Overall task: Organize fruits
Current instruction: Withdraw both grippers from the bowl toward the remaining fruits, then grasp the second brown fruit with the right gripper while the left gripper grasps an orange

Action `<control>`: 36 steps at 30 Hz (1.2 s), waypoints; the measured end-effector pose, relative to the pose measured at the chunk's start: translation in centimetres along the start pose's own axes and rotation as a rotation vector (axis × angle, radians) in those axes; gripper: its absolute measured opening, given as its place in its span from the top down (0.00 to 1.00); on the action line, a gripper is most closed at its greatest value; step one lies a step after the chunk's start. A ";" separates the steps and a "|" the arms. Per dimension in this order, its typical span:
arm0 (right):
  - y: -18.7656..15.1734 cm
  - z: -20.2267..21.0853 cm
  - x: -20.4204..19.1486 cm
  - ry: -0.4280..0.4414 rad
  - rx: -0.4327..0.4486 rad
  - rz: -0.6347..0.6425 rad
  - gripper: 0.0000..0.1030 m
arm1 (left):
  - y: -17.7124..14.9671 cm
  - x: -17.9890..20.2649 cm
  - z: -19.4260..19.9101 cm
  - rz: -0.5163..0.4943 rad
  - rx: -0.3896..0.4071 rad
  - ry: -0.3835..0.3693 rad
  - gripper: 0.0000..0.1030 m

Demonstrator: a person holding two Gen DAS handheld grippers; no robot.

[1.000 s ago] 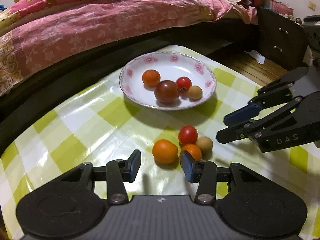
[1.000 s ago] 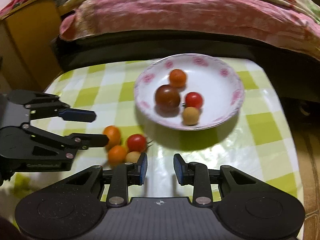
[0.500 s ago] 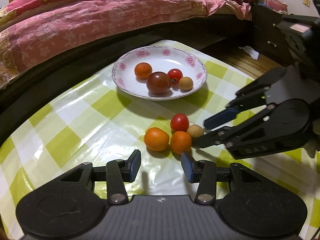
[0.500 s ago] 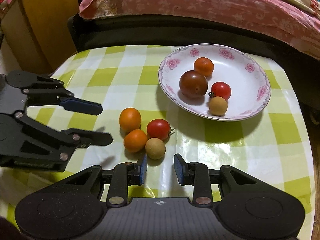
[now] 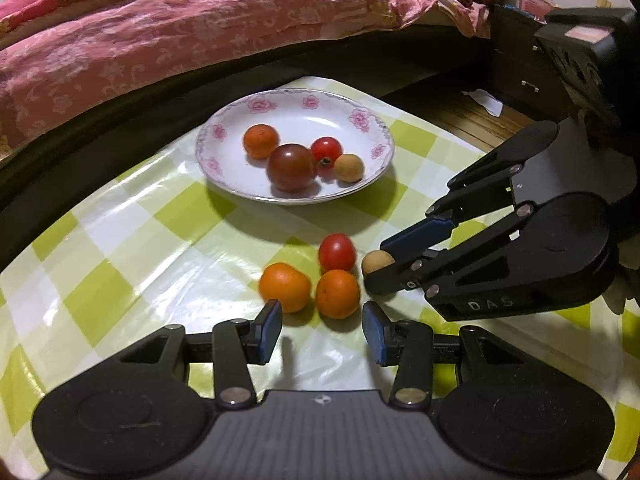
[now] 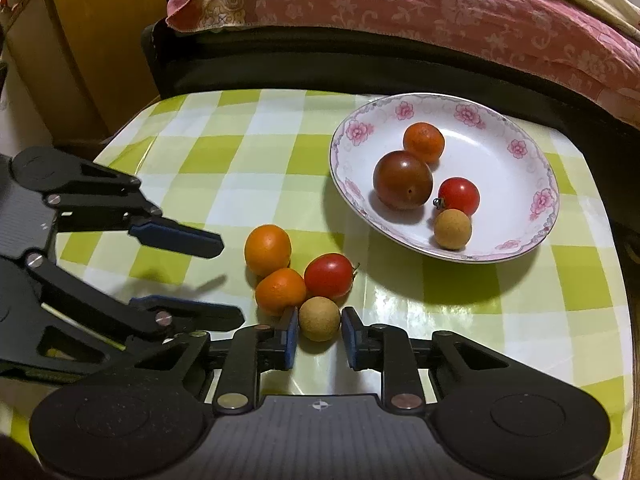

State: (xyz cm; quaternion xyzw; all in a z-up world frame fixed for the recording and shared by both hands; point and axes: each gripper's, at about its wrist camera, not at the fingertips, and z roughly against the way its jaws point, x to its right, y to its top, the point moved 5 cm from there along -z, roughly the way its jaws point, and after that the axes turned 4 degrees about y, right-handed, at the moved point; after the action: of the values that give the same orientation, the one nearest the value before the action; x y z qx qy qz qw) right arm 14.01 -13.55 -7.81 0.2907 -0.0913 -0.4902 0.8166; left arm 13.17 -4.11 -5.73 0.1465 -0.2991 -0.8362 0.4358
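Tan and round, the longan sits on the bench between the spread fingers of the right gripper, not yet clamped. Two oranges and a red tomato crowd just behind it. Left gripper hangs released before the cluster. Bare checked cloth lies between the cluster and the plate, near the bench's far right edge.

Green-and-white checked tablecloth covering the table. Beyond its far edge, a dark bed frame carrying a pink floral quilt. Off the far left corner, a yellow wooden cabinet. Off the right edge, a dark drawer unit on wooden flooring with a white paper scrap.
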 end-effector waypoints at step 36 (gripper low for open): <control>-0.8 1.4 2.3 -0.032 -0.072 -0.058 0.80 | 0.2 2.9 -0.7 -0.133 0.002 0.024 0.64</control>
State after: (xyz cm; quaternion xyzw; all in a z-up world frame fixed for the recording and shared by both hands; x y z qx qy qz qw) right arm 13.96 -16.37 -7.48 0.2558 -0.0783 -0.5213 0.8103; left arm 11.99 -6.84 -6.15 0.1764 -0.2841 -0.8612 0.3828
